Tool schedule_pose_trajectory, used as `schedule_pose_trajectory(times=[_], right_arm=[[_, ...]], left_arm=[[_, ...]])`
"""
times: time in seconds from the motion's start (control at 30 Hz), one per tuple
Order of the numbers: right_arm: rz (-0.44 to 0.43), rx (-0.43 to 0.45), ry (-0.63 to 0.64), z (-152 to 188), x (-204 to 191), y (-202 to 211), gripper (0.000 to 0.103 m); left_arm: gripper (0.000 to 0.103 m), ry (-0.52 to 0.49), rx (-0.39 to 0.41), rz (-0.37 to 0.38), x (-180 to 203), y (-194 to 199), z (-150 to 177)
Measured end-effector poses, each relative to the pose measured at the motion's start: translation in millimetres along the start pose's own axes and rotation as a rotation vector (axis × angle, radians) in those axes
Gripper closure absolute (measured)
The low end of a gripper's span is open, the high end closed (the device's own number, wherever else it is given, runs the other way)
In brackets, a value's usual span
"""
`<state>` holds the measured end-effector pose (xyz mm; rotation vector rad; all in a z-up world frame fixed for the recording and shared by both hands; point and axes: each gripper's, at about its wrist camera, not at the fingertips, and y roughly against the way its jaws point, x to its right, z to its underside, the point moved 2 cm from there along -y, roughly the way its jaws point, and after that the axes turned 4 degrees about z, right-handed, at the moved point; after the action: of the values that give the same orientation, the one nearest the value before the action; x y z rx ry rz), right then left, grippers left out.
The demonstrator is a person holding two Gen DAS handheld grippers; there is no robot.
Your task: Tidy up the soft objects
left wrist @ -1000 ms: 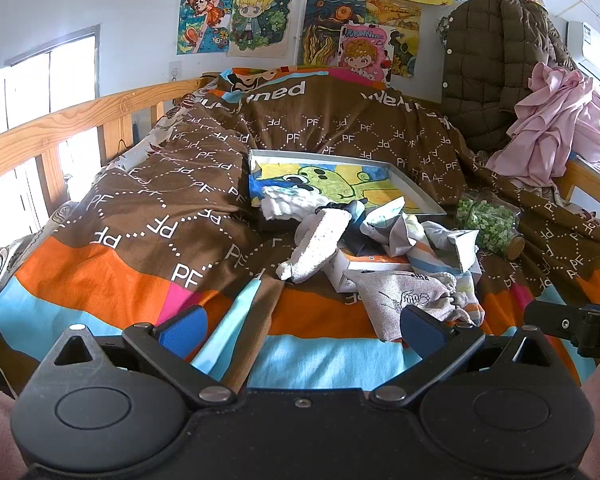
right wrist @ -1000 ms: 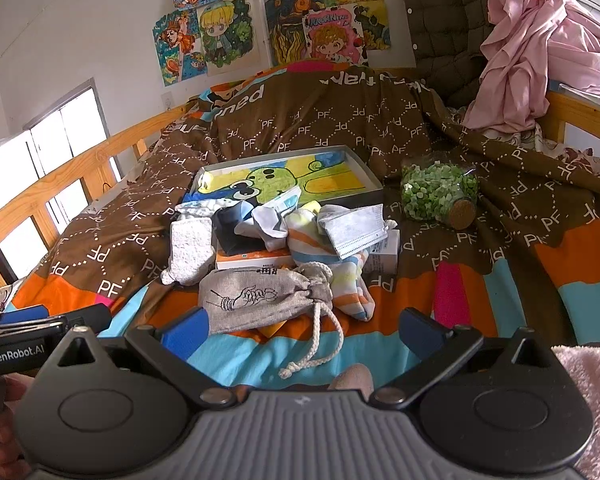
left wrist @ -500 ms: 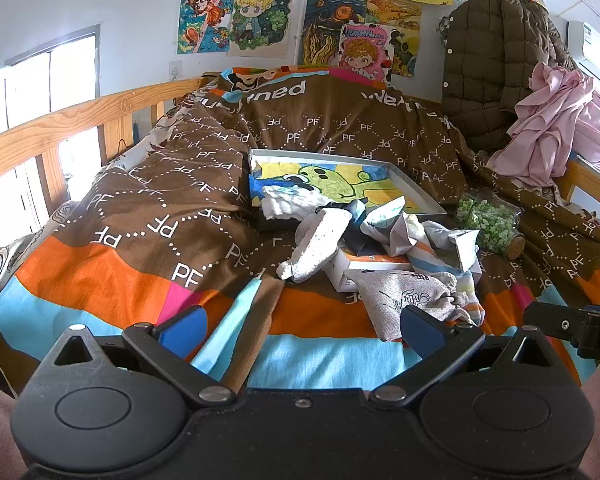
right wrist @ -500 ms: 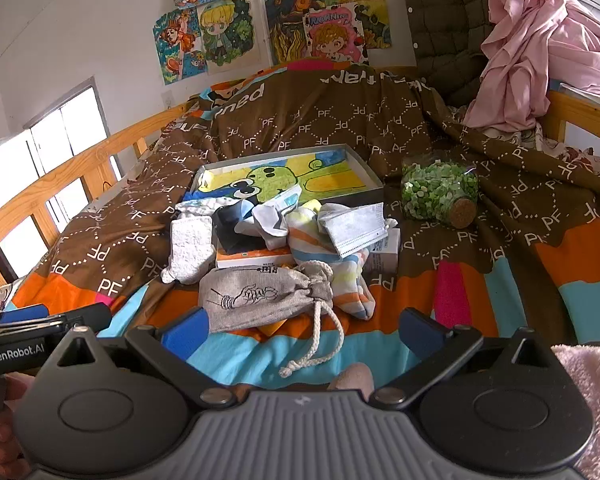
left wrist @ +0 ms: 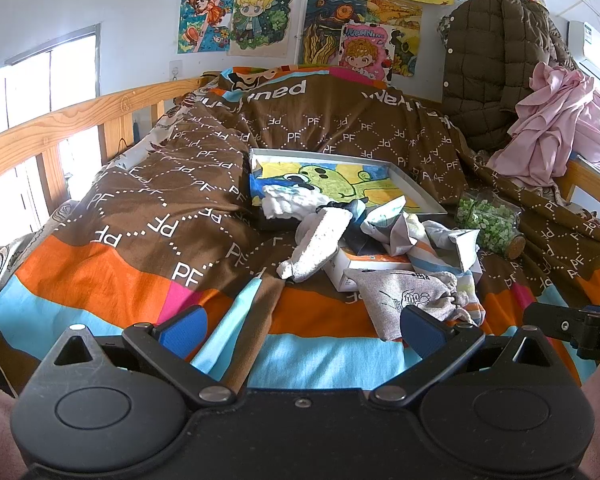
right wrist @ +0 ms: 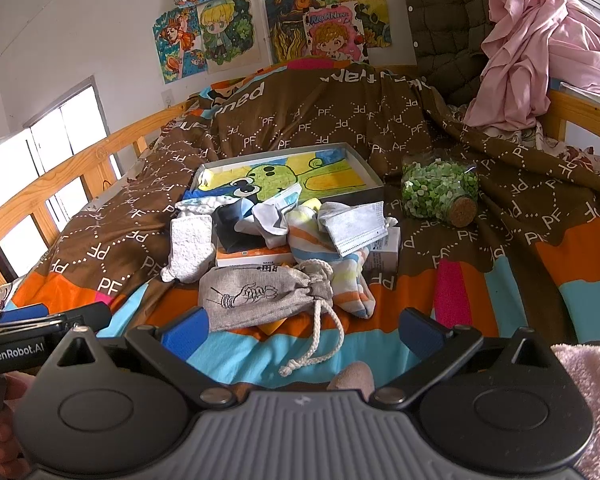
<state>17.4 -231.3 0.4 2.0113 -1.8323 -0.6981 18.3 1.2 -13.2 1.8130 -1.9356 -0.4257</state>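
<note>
A heap of soft things lies in the middle of the bed, on the brown and striped quilt (right wrist: 512, 216), just in front of a shallow tray (right wrist: 374, 178) whose floor shows a bright cartoon drawing. Nearest the right gripper (right wrist: 304, 326) is a grey cloth pouch (right wrist: 260, 296) printed with a line drawing of a hand, its neck cinched and its white cord (right wrist: 320, 340) trailing toward the camera. Beside its left end a white nubbly sock (right wrist: 190, 246) lies flat, its toe pointing at the viewer. Behind the pouch a striped sock (right wrist: 332, 268) in orange, blue and yellow bands drapes over a white box (right wrist: 252, 258) with an orange edge, and a pleated grey face mask (right wrist: 358, 226) rests on top of the sock. A dark cloth (right wrist: 230, 226) and a pale crumpled cloth (right wrist: 272, 218) are tangled between the white sock and the mask, and more white fabric (right wrist: 204, 204) spills over the tray's near rim. A corked jar (right wrist: 440, 190) of green bits lies on its side to the right of the heap, apart from it. Both grippers hang low over the quilt's near edge with jaws wide and nothing between them; the left gripper (left wrist: 300, 326) sits to the left of the heap, its right blue pad (left wrist: 420, 330) overlapping the pouch in its view. A pink garment (right wrist: 536, 52) is piled at the far right corner.
</note>
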Motion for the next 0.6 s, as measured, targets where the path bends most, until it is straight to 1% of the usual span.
schedule_pose_trajectory(times=[0.6], right_arm=[[0.007,-0.003,0.002,-0.2,0.5,-0.2,0.000]], left_arm=[[0.001,-0.001,-0.003,-0.002,-0.2,-0.6,0.2]])
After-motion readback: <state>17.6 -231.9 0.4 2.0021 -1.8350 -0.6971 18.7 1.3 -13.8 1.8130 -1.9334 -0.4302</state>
